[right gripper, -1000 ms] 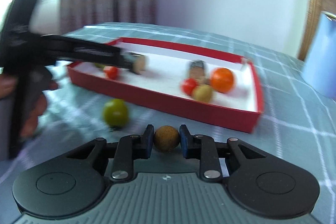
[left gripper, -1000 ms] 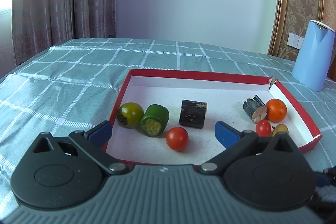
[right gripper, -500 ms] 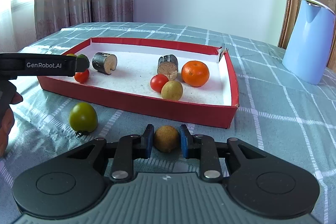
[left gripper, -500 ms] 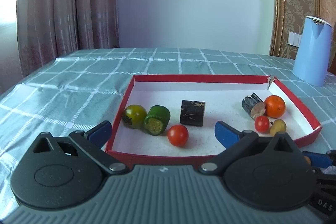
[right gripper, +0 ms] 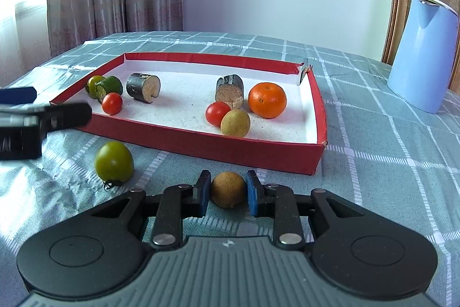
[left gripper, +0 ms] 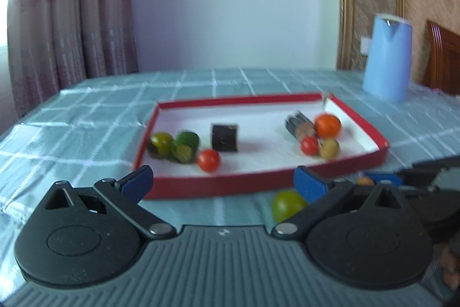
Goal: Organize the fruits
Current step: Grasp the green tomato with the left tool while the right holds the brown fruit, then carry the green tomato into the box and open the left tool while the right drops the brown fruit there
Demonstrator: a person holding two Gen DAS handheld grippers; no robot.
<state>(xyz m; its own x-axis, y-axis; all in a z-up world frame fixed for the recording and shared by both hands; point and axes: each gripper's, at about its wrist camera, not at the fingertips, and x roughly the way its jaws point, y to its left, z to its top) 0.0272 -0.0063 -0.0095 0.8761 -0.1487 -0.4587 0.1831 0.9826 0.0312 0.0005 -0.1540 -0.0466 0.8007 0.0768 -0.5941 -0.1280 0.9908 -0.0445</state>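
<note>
I am clamping my right claw (right gripper: 227,193) on a brown fruit (right gripper: 227,189) low over the tabletop (right gripper: 373,163), just outside the red tray (right gripper: 201,144). My left claw (left gripper: 222,183) is hanging wide apart, empty. Most fruits are lying in the tray; the green tomato (right gripper: 114,161) is waiting outside.
</note>
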